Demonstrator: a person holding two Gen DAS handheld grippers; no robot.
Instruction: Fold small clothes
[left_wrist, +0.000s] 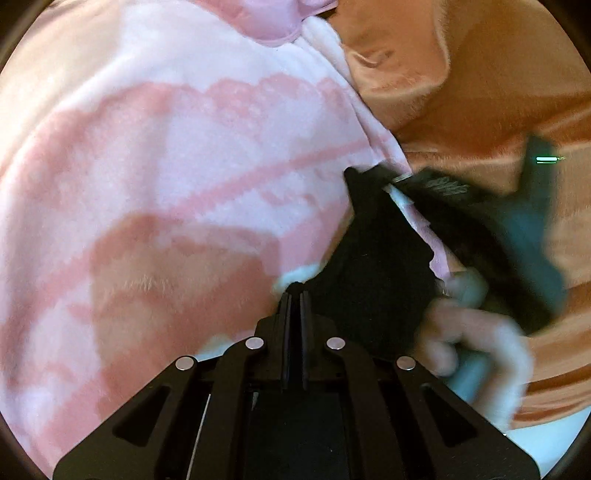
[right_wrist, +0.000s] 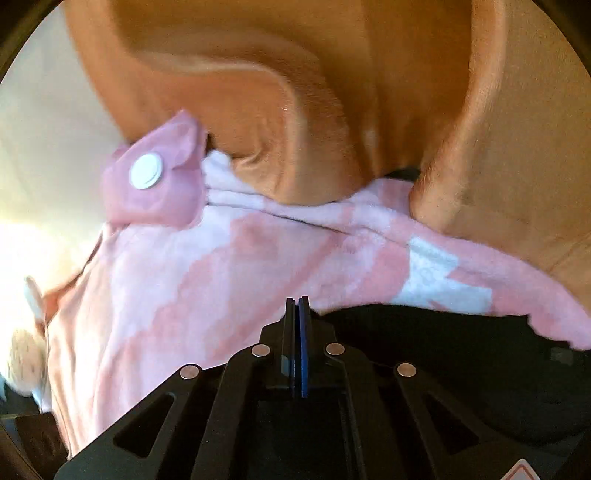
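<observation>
A small fluffy pink-and-white patterned garment (left_wrist: 166, 166) fills the left wrist view and lies over an orange blanket (left_wrist: 480, 74). My left gripper (left_wrist: 294, 291) is shut on the garment's near edge. In the right wrist view the same garment (right_wrist: 229, 266) spreads below the orange blanket (right_wrist: 369, 92), with a pink tab bearing a white snap button (right_wrist: 147, 171) at its upper left. My right gripper (right_wrist: 297, 301) is shut on the garment's lower edge. The right gripper with the hand holding it shows blurred at the right of the left wrist view (left_wrist: 406, 181).
A dark fabric (right_wrist: 461, 354) lies under the garment's edge at the right of the right wrist view; it also shows in the left wrist view (left_wrist: 376, 266). The orange blanket rises in thick folds behind the garment. A pale surface (right_wrist: 44, 147) shows at the left.
</observation>
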